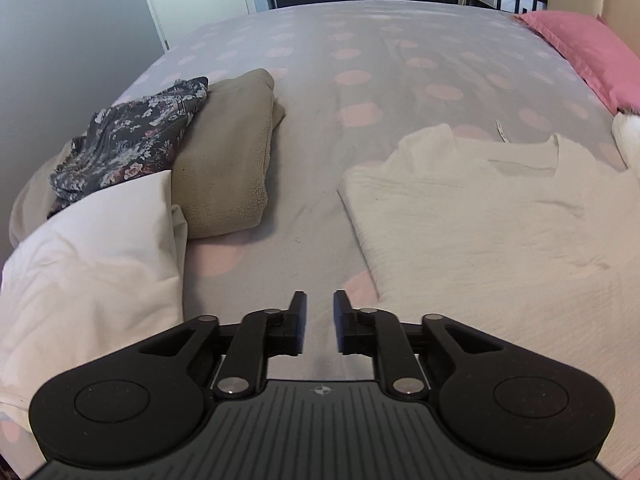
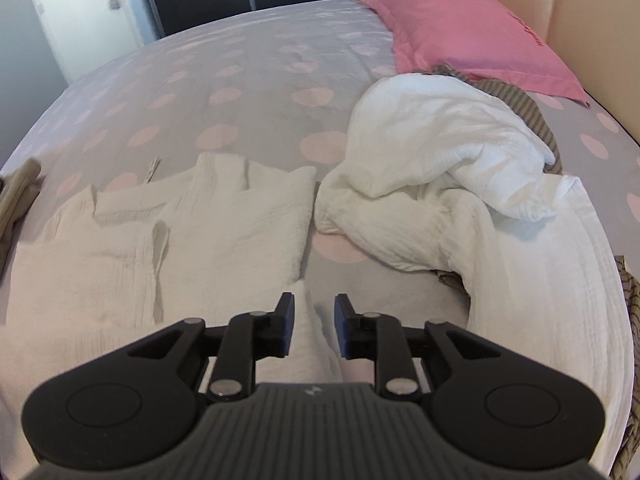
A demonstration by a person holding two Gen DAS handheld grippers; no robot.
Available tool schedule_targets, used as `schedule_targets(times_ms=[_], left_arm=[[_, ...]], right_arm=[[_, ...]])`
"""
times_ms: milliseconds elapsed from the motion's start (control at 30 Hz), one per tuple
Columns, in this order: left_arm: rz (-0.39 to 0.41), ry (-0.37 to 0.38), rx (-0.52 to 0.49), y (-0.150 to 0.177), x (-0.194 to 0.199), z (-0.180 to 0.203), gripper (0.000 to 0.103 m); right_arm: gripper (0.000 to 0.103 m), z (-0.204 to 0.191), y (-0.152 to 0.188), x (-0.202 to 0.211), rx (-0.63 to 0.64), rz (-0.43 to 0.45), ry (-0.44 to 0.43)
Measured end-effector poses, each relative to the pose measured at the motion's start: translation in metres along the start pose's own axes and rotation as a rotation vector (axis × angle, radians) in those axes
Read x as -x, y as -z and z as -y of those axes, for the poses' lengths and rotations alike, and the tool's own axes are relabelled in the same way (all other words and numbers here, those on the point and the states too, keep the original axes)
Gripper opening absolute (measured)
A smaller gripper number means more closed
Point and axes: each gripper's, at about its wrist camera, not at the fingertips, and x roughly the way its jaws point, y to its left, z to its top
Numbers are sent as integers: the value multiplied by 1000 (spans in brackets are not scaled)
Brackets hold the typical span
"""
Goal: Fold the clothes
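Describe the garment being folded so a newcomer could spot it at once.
On the grey bed cover with pink dots, look just ahead of both grippers: the cream crinkled top lies spread flat, neckline away from them. Unlike the crumpled white heap on its right and the folded beige fleece on its left, it lies smoothed out.

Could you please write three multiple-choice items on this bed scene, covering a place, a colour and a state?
1. Where does the floral garment lie?
A. on the pink pillow
B. against the folded beige garment
C. under the cream top

2. What colour is the pillow by the headboard?
A. pink
B. blue
C. green

3. How do the left gripper jaws stand?
A. shut on cloth
B. apart, empty
C. out of view

Answers: 1 B, it leans on the beige one; 2 A, plainly pink; 3 B, bedspread shows between them.
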Motion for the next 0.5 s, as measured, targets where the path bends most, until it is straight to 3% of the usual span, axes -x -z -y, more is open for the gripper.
schedule_targets(times_ms=[233,500], left_arm=[[50,119,-266,40,30,33,16],[40,215,-590,102,55,73,19]], right_arm=[[24,-30,51,9,313,-46,-79],[26,-54,118,34,691,-66,-103]])
